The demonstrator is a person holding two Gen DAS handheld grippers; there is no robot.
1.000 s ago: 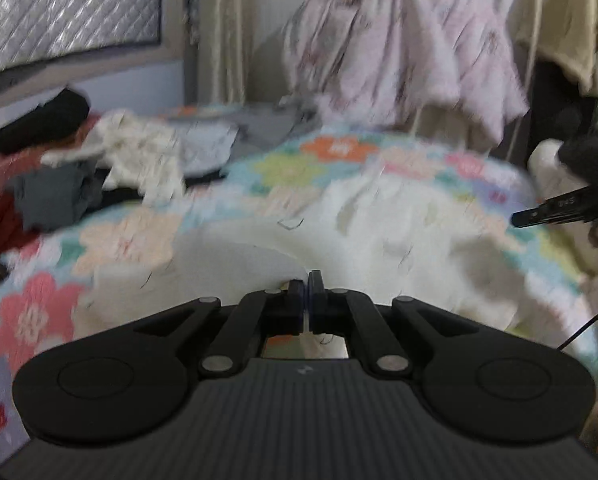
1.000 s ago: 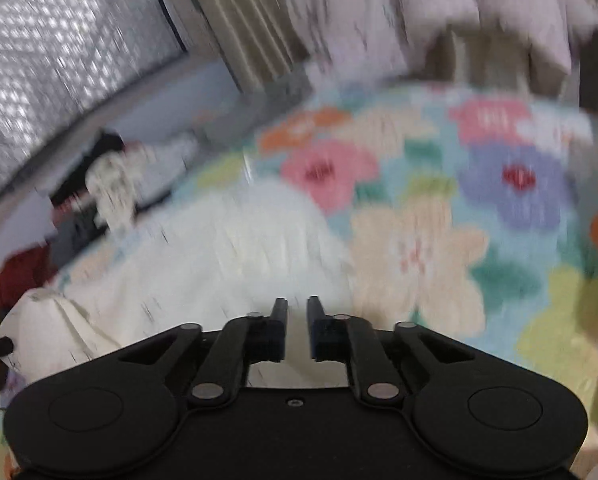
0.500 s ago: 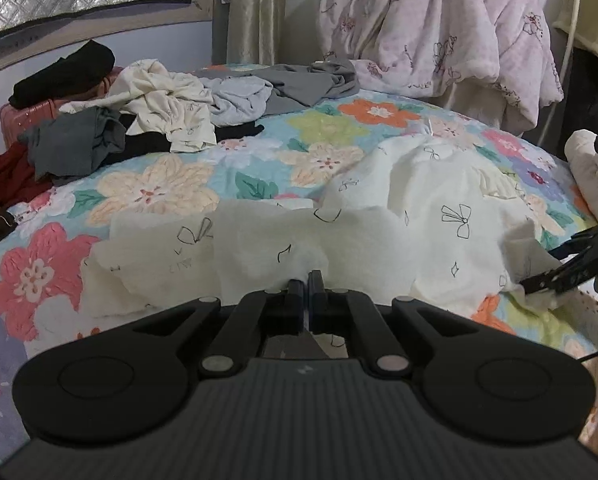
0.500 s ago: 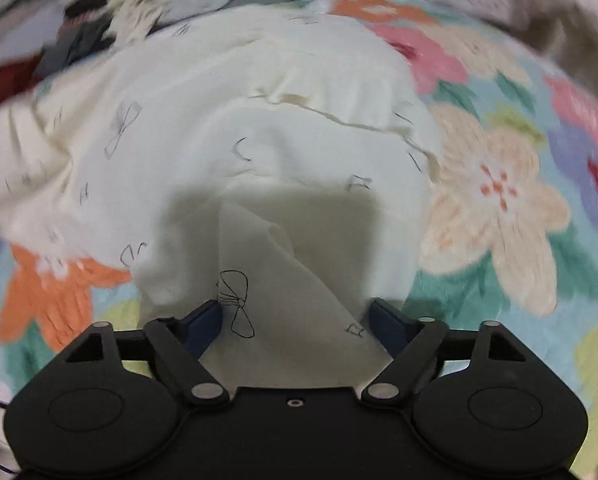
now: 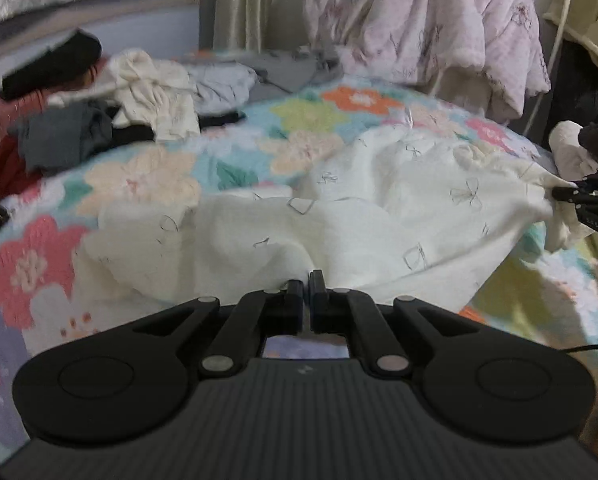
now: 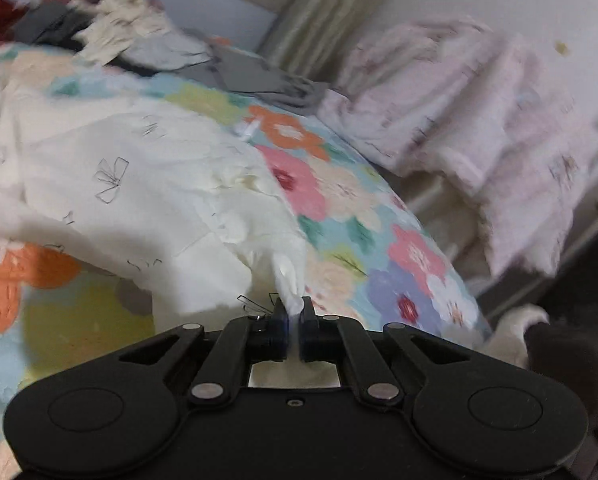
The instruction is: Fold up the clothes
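Garment: on the bedspread, stretched between the two grippers.
Left gripper: at the garment's near edge.
Right gripper: at the garment's right corner.
Clothes pile: behind the garment, to its left, on the bed.
Quilt: hangs behind the bed, right of the curtain.

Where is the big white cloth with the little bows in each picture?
Left wrist view: the white cloth spreads across the middle, from the left gripper to the right gripper at the right edge.
Right wrist view: the cloth fills the left half, its corner pinched in the right gripper.
Shared landmark: the orange flower on the bedspread.
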